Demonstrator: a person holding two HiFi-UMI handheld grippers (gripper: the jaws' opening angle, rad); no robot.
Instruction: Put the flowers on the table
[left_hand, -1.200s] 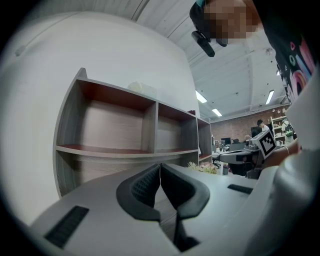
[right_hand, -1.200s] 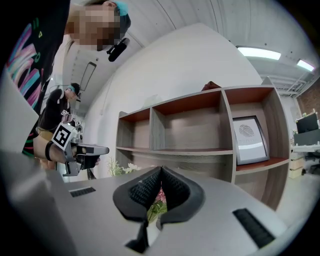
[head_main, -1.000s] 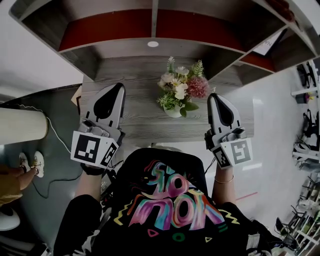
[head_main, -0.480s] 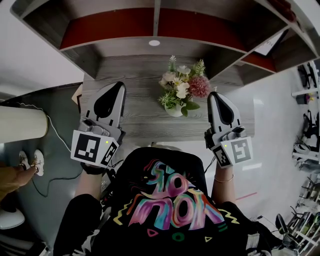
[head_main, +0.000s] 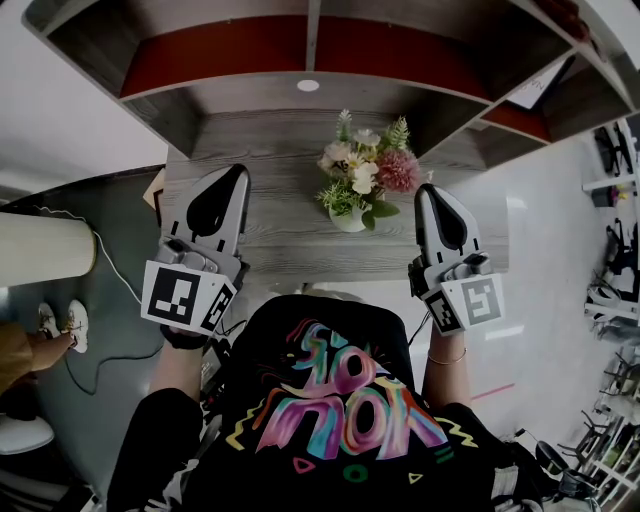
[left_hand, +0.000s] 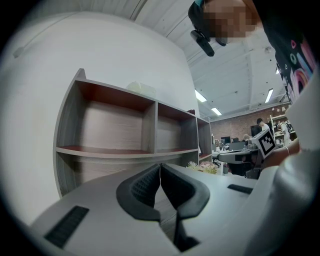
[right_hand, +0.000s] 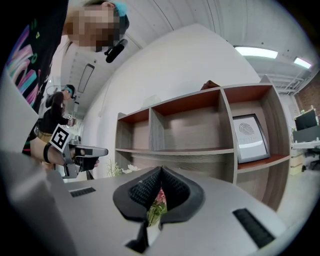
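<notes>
A bouquet of pink, white and green flowers (head_main: 360, 180) stands upright in a small white pot on the grey wooden table (head_main: 270, 240). My left gripper (head_main: 238, 174) hovers over the table's left part, shut and empty. To the right of the pot, close beside it and not touching, my right gripper (head_main: 428, 192) is also shut and empty. In the left gripper view the fingertips (left_hand: 160, 167) meet, and the flowers (left_hand: 205, 167) show far right. In the right gripper view the flowers (right_hand: 157, 202) show through the slot behind the closed jaws (right_hand: 160, 170).
A shelf unit (head_main: 310, 50) with red-brown boards rises at the table's back edge. A framed picture (right_hand: 249, 135) stands in its right compartment. A cream cylinder (head_main: 45, 250) and a cable (head_main: 110, 290) lie at the left over the dark floor.
Both grippers and the flowers hold still. A person's feet at the far left edge have shifted slightly.
</notes>
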